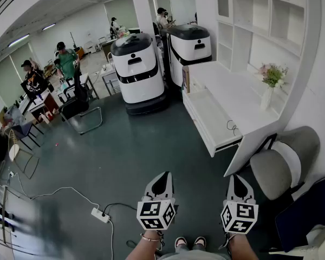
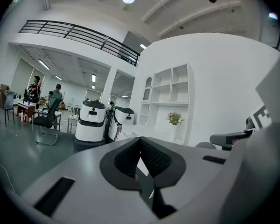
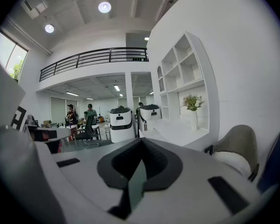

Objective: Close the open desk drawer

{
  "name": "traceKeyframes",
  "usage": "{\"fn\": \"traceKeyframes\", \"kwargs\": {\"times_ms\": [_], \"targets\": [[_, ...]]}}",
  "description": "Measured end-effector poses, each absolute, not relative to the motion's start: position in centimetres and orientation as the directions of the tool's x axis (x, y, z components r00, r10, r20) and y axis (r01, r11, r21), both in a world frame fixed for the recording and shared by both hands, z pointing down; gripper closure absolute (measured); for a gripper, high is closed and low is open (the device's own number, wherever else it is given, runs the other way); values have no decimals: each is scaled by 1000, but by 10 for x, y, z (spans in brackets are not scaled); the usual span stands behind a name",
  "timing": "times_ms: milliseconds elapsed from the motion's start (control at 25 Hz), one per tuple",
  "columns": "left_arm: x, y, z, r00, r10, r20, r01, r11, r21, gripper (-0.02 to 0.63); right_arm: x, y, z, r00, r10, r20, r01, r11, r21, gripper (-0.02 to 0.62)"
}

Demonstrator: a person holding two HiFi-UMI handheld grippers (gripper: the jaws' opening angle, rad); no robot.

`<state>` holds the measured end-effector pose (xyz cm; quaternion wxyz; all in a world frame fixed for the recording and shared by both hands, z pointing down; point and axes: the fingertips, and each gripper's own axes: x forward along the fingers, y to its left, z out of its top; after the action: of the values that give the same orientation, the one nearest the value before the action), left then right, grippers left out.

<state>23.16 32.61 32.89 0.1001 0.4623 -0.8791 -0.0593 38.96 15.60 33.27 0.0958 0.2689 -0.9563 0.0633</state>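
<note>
both hand-held grippers held low and forward, jaws closed, nothing gripped

left hand-held gripper (image 1: pixel 163 179) at bottom centre of head view, right hand-held gripper (image 1: pixel 235 182) to its right, apart, not touching, both pointing ahead and roughly parallel. left marker cube (image 1: pixel 156 214) and right marker cube (image 1: pixel 239 216) face up at the camera. left forearm (image 1: pixel 146 249) and right forearm (image 1: pixel 245 249) come in from the bottom edge, thin band on the left wrist. in left gripper view and right gripper view each pair of jaws meets at the tip, nothing between them.
</note>
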Motion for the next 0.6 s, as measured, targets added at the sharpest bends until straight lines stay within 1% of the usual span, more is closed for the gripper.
{"fn": "traceKeyframes", "kwargs": {"times_ms": [160, 320, 600], "targets": [[226, 333, 330, -556, -823, 122, -798, 569, 200, 589, 384, 162, 333, -838, -501, 216, -525, 848, -70, 591], [219, 334, 332, -554, -824, 120, -799, 567, 200, 589, 376, 162, 335, -841, -499, 210, -528, 842, -109, 589], [202, 342, 342, -545, -829, 130, -801, 560, 210, 591, 368, 166, 342, -819, -525, 232, -556, 825, -96, 589]]}}
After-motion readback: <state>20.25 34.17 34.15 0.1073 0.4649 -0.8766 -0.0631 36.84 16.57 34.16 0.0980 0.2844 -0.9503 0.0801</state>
